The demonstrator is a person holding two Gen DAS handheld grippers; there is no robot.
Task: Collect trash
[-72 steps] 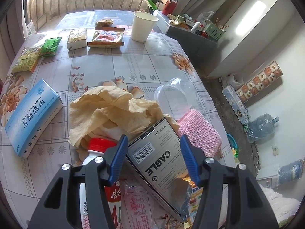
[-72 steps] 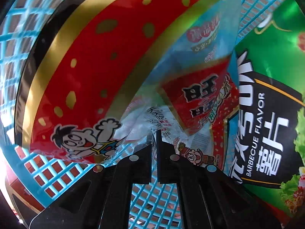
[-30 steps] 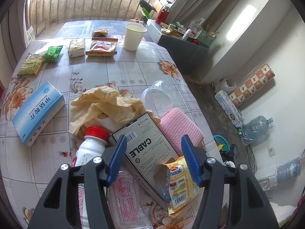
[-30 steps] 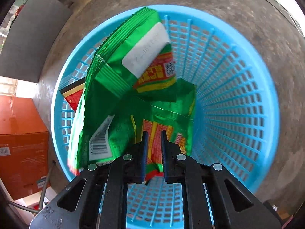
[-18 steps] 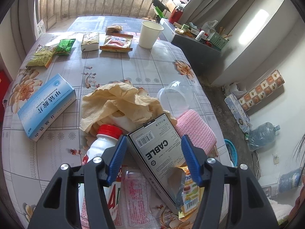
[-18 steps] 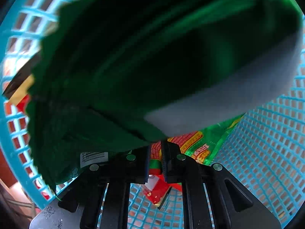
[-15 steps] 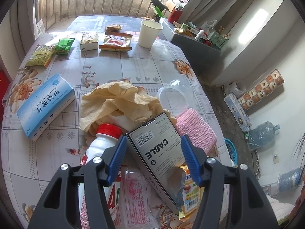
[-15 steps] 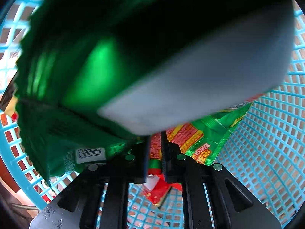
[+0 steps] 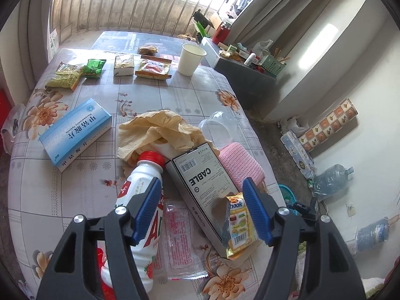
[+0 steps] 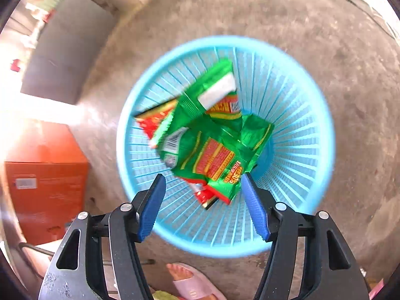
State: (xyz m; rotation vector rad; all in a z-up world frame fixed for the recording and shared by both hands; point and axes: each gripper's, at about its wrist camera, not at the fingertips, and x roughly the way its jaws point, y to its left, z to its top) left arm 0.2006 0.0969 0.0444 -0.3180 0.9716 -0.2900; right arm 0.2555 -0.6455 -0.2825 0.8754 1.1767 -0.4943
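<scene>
The right gripper [image 10: 203,200] hangs above a round, sky-blue plastic basket [image 10: 300,130] of slatted lattice walls standing on rough grey concrete. Its jaws have just been opening and now stand spread, ribbed blue pads apart, with nothing pinched between them. A glossy green foil snack bag [image 10: 215,145], crinkled and folded, lies loose inside the basket over a red-and-gold wrapper [image 10: 155,122] at its ten o'clock. A boxy orange carton [image 10: 47,190] sits at the basket's nine o'clock, and a foot in a pink slipper [image 10: 192,285] shows at six o'clock.

The left gripper [image 9: 201,212] hovers over a table under a smooth floral-print cloth [image 9: 50,200]. Its jaws have also just been widening and stand spread around, not pressing, a flat grey cardboard box printed "CABLE" [image 9: 202,180]. A white plastic bottle with a red cap [image 9: 142,175] lies at the box's nine o'clock, a torn yellow sachet [image 9: 240,222] at its five o'clock, crumpled tan paper [image 9: 155,130] at twelve, and a pink knitted cloth [image 9: 237,162] at two.
</scene>
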